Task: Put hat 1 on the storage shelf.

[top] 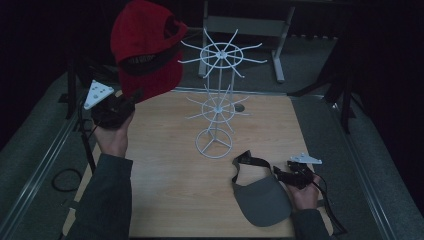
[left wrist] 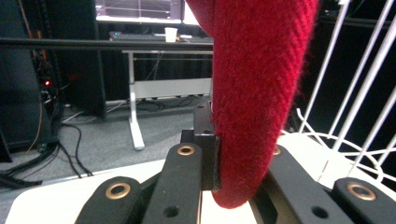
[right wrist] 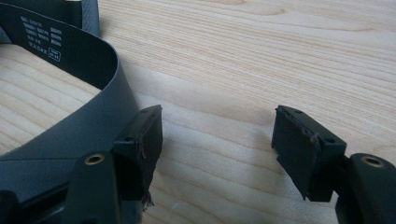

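The left forearm rises steeply from the bottom of the high view, its sleeve ending at a hand lifted well above the wooden table [top: 165, 200], palm turned toward the camera and wrapped around the left gripper [top: 131, 97], which points up and to the right. Its jaws are clamped tight on the lower edge of a red cap [top: 147, 47]; in the left gripper view the red woollen fabric [left wrist: 254, 93] runs down between the two black jaws and is pinched there, the cloth bulging out just below the pads. The cap hangs in the air at the far left of the table, just beside the top ring of spokes on the white wire rack [top: 218, 95], which stands upright near the table's middle. The right hand lies low at the near right corner, resting on the table with the right gripper [top: 280, 174] pointing left. Its jaws stand wide apart with bare wood between them; one pad [right wrist: 142, 144] lies against the strap of a grey visor [top: 261, 197], which lies flat on the table
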